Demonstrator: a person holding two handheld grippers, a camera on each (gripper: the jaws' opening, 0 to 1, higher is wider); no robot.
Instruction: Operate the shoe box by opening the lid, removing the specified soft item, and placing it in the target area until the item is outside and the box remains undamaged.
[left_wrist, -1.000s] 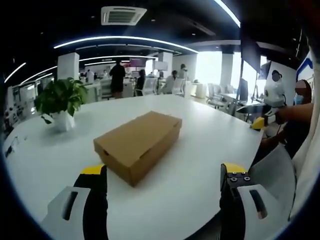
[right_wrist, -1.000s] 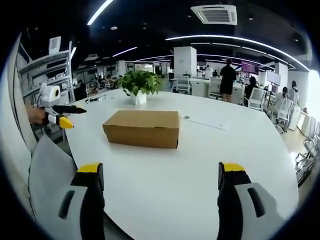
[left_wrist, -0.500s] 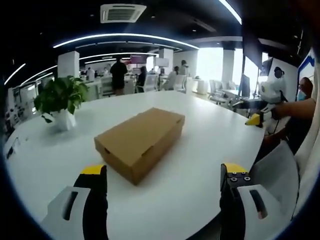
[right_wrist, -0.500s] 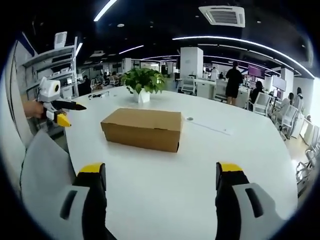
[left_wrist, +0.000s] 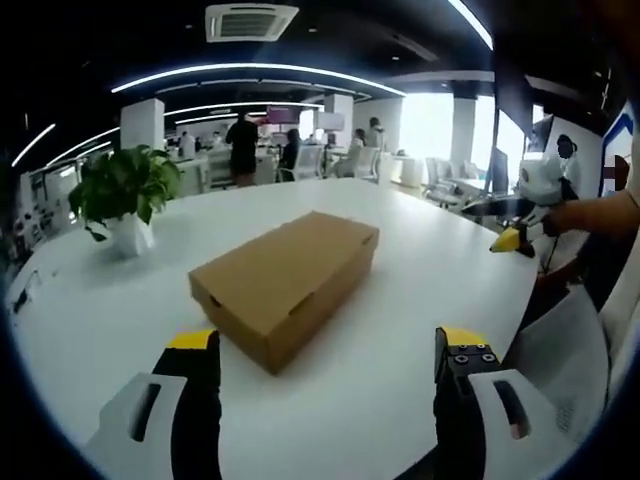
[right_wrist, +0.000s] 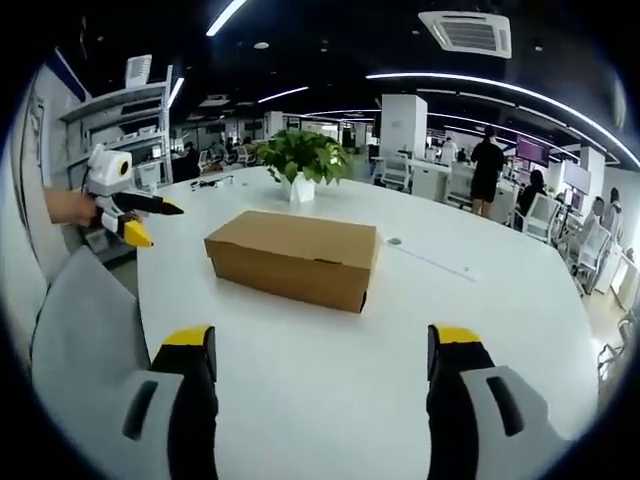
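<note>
A closed cardboard shoe box (left_wrist: 285, 283) sits mid-desk (left_wrist: 420, 300), near a potted plant (left_wrist: 122, 195). The left claw (left_wrist: 320, 345) and right claw (right_wrist: 322, 340) hang short of it, jaws wide apart, holding nothing. Prying one lid edge carelessly could likely tear the cardboard or slide the box. Its contents are hidden.

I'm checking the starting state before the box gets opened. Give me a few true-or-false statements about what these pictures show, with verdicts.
1. The brown cardboard shoe box has its lid shut. True.
2. The left gripper is clamped on the box. False: its jaws stand open, short of the box.
3. A green potted plant stands on the white table beyond the box. True.
4. A soft item lies on the table beside the box. False: none is out.
5. The right gripper is open. True.
</note>
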